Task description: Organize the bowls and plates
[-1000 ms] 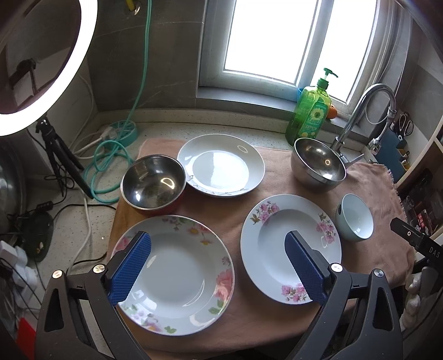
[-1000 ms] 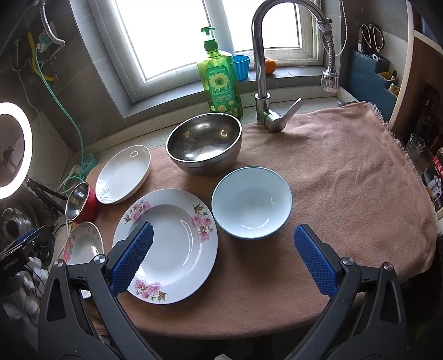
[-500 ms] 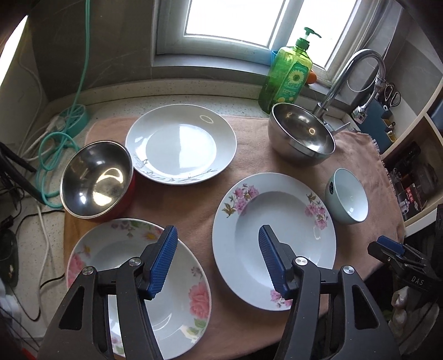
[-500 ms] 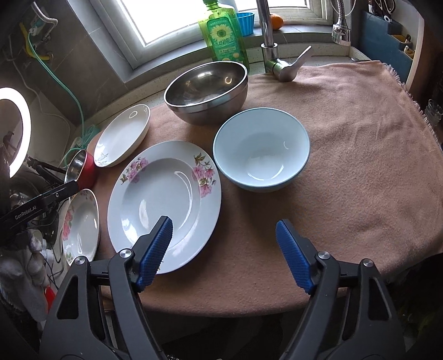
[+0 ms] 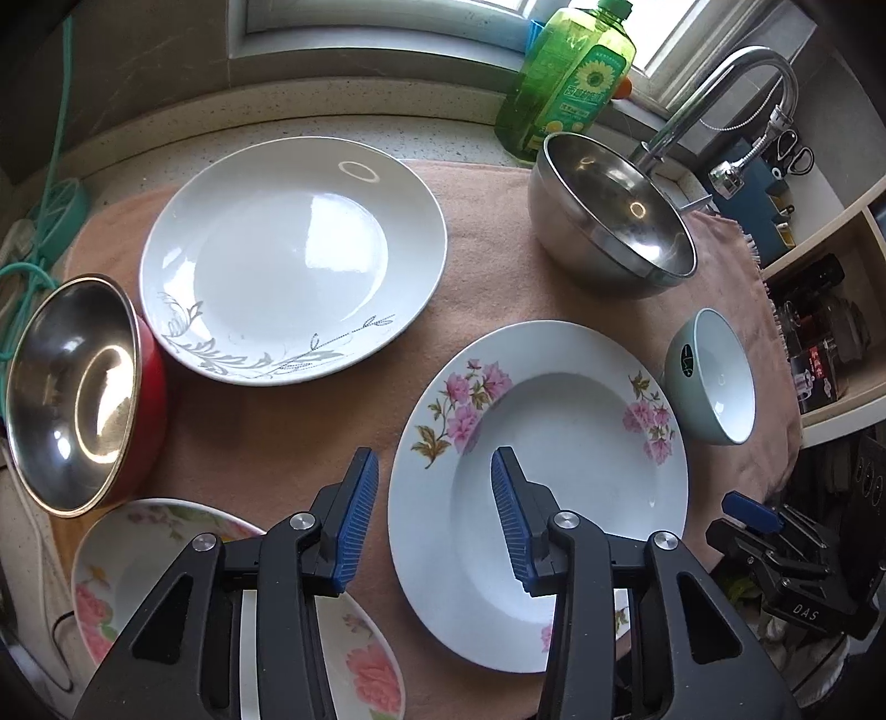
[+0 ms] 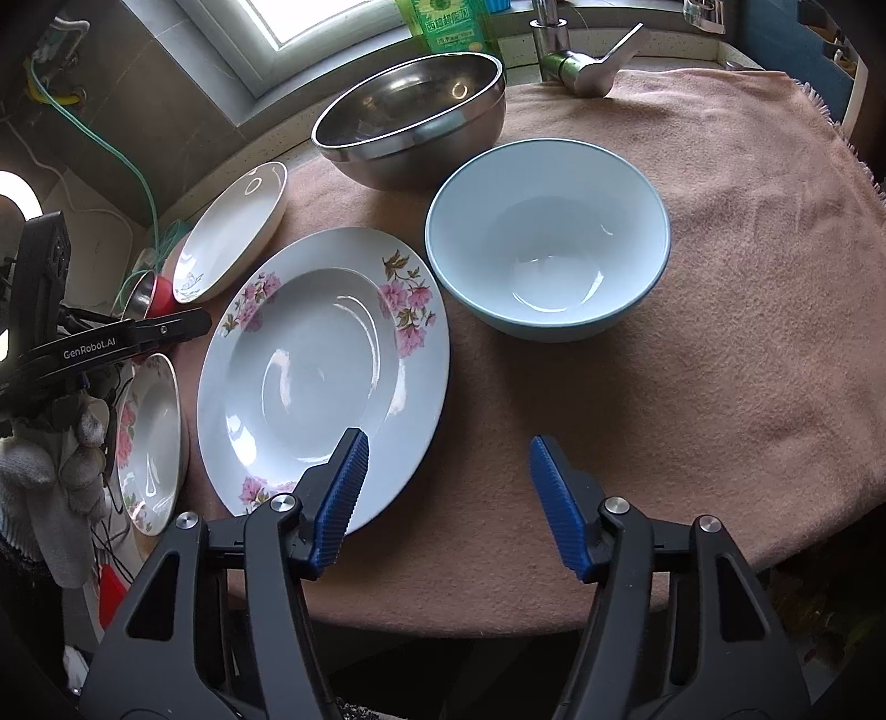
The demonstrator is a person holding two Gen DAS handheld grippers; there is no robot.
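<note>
Daylight from the far window (image 5: 387, 16) brightens the scene, leaving glare on the white plate (image 5: 293, 260). Fisheye bending darkens the corners; focus stays sharp.

Colours on the salmon-pink cloth (image 5: 266, 437)

Pink-flowered white plate (image 5: 554, 443); grey-vined white plate (image 5: 288, 260) (far left); pale blue bowl (image 6: 548, 238); steel bowl (image 5: 609, 221); red-sided steel bowl (image 5: 72, 387); green bottle (image 5: 570, 72).

The left tongs (image 5: 434, 518), just closing, straddle the near-left rim of the pink-flowered plate (image 5: 581, 421), not yet gripping.
</note>
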